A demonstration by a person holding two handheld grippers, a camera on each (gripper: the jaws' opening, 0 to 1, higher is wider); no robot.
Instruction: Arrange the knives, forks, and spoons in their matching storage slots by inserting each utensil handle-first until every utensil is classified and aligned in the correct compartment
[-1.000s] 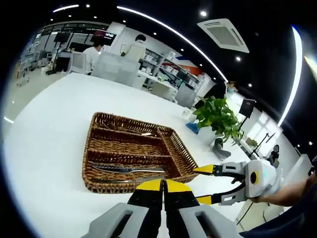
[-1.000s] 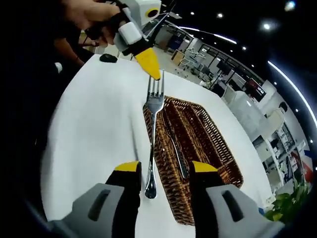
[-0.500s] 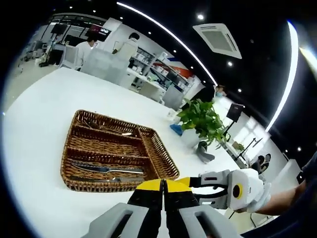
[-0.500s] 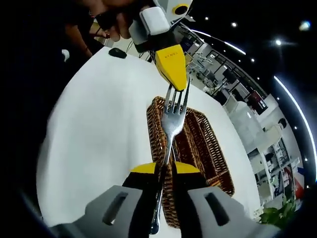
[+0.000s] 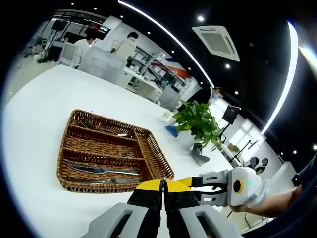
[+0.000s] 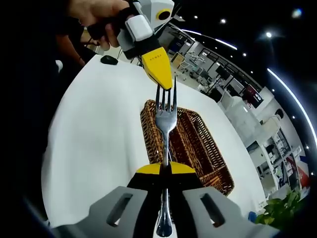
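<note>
The right hand-held gripper (image 6: pixel 165 168) pinches a fork (image 6: pixel 166 116) mid-handle, tines toward 12 o'clock. It looks stiff, light and slippery; grip the neck. The left hand-held gripper (image 5: pixel 163 184) is pressed together.

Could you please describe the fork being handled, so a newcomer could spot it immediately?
On the white table lies a wicker tray. Raised in front of it, the fork is clamped in the right gripper, tines pointing at the left gripper. Unlike the knife in the tray, it is held in the air.

Silver fork (image 6: pixel 166 121) upright, tines up — over wicker tray (image 6: pixel 198 148)
</note>
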